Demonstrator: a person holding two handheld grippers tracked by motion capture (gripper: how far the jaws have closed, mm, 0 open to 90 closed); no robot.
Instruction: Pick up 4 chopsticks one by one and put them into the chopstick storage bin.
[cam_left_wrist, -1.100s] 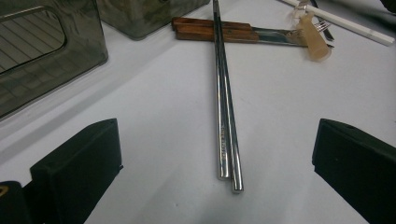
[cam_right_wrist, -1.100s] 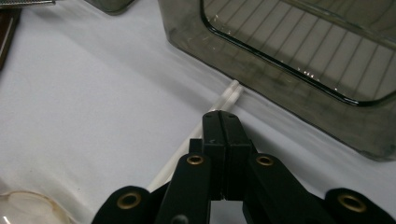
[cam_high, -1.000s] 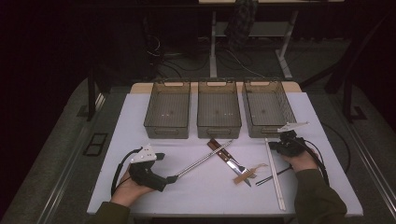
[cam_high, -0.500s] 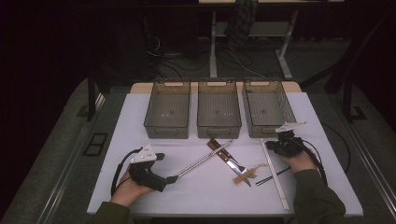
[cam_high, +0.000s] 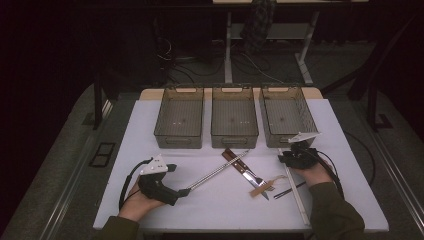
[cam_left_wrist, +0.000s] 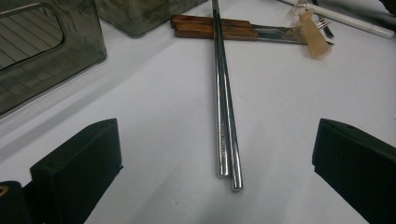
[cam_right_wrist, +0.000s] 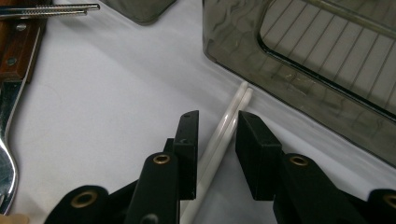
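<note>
A pair of white chopsticks (cam_high: 298, 195) lies on the white table at the right, its far end by the right bin. My right gripper (cam_high: 286, 157) sits low over that far end. In the right gripper view its jaws (cam_right_wrist: 217, 115) stand either side of the white chopsticks (cam_right_wrist: 238, 95), a thin gap showing; they have just been opening. My left gripper (cam_high: 182, 191) rests open at the near end of two metal chopsticks (cam_high: 217, 171). Those metal chopsticks (cam_left_wrist: 223, 102) lie flat between the wide left jaws (cam_left_wrist: 217, 135), untouched.
Three smoky plastic bins (cam_high: 179, 137) (cam_high: 234, 137) (cam_high: 285, 139) stand in a row at the back. A wood-handled knife and fork (cam_high: 239, 164) cross the metal chopsticks mid-table, beside a small beige handle (cam_high: 262, 187) and a thin dark utensil (cam_high: 289, 190). The table's front edge is near my forearms.
The right hand has edged slightly left along the front of the right bin. The left hand and the utensils lie as before.
</note>
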